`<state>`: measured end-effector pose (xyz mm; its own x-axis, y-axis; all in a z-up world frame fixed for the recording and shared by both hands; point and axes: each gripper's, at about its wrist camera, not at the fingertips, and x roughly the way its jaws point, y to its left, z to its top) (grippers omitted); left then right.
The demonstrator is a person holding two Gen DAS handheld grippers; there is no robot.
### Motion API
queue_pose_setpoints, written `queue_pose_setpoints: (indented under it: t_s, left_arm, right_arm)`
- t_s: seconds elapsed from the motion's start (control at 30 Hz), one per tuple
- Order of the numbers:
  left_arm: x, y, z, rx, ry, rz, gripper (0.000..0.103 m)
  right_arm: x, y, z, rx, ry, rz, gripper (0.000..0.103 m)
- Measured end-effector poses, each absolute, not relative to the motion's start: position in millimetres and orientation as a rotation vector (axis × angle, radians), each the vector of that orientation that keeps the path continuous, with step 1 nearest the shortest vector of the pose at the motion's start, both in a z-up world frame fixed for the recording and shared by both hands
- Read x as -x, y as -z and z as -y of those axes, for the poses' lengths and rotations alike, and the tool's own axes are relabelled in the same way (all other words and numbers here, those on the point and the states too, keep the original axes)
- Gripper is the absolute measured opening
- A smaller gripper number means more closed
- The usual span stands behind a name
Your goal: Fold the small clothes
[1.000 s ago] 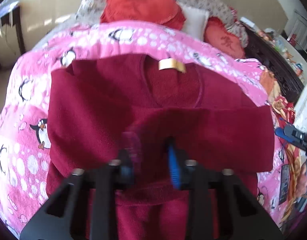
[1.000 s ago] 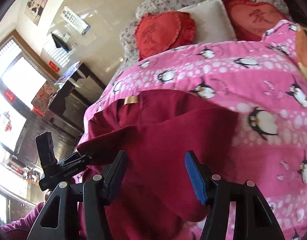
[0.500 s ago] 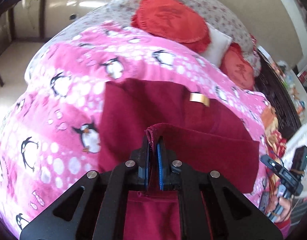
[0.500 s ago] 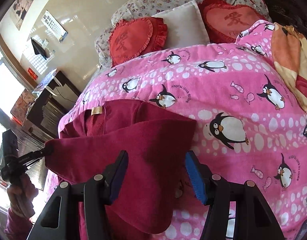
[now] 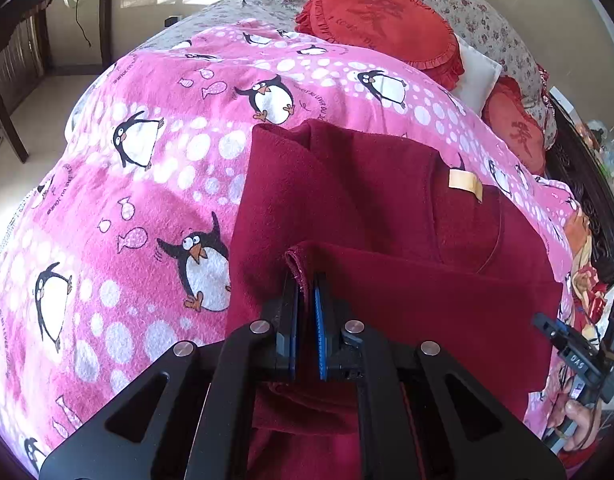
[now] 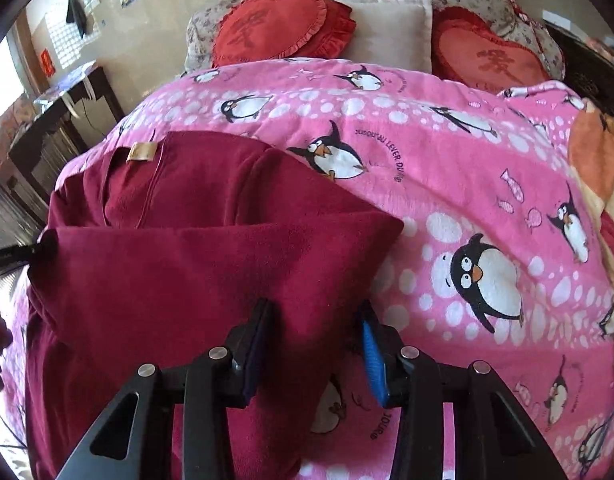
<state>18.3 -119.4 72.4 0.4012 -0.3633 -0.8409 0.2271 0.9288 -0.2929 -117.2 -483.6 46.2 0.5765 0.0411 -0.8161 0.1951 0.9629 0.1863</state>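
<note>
A dark red fleece garment point(image 5: 347, 184) with a tan neck label point(image 5: 465, 182) lies on a pink penguin blanket point(image 5: 147, 168). Its lower part is lifted and folded up toward the collar. My left gripper point(image 5: 306, 284) is shut on the left corner of that lifted hem. In the right wrist view the garment point(image 6: 195, 200) shows with the folded flap point(image 6: 211, 272) draped between the fingers of my right gripper point(image 6: 317, 316), which stands open. The left gripper's tip point(image 6: 31, 250) holds the flap's far corner.
Red heart cushions point(image 6: 283, 24) and a white pillow point(image 6: 391, 28) lie at the bed's head. A dark table point(image 5: 35, 4) stands left of the bed. An orange cloth point(image 6: 595, 152) lies at the right edge. The right gripper shows at the left view's right edge point(image 5: 575, 356).
The left gripper closed on the hem corner and lifted it up over the garment. The right gripper stayed open and drew back, the fold edge now lying across the chest.
</note>
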Motion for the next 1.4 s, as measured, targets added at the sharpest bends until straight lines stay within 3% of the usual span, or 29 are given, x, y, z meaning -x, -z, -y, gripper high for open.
queue_pose_setpoints:
  t_s: [0.1,0.2,0.27,0.33,0.5,0.57,0.63,0.97,1.03,1.1,1.17,1.3,1.4]
  left_arm:
    - [-11,-79,118,0.122,0.38,-1.087,0.008]
    - [-1,-84,119,0.095,0.396,-1.068,0.022]
    - [8,-85,118,0.108,0.415,-1.056,0.041]
    - [16,-83,119,0.116,0.42,-1.046,0.046]
    - [38,-86,111,0.117,0.415,-1.065,0.046]
    - [51,-87,101,0.13,0.425,-1.074,0.057]
    - [67,-87,91,0.139,0.443,-1.091,0.06]
    - [142,-67,60,0.109,0.426,-1.164,0.06]
    - [150,-65,56,0.121,0.417,-1.175,0.06]
    - [160,-64,53,0.116,0.405,-1.177,0.06]
    - [168,-65,50,0.102,0.393,-1.172,0.06]
    - [181,-70,42,0.093,0.367,-1.153,0.06]
    - [187,-68,40,0.08,0.351,-1.152,0.06]
  right_arm:
    - [135,-65,490,-0.336,0.085,-0.936,0.04]
    - [157,-82,483,-0.336,0.045,-0.915,0.041]
    - [165,-81,470,-0.305,0.011,-0.95,0.04]
    - [162,-61,459,-0.255,0.041,-1.019,0.04]
    - [163,-41,462,-0.359,0.046,-1.04,0.042]
    - [176,-54,464,-0.408,0.009,-1.028,0.043]
    - [194,-62,464,-0.45,-0.04,-1.024,0.05]
    - [234,-33,452,-0.594,-0.11,-1.019,0.05]
    - [225,-25,448,-0.618,-0.107,-1.012,0.046]
    - [220,-25,439,-0.585,-0.127,-1.006,0.021]
    - [216,-29,427,-0.457,-0.095,-1.014,0.009]
    - [222,-40,426,-0.282,0.025,-0.993,0.007]
    - [224,-31,440,-0.362,0.026,-1.017,0.006]
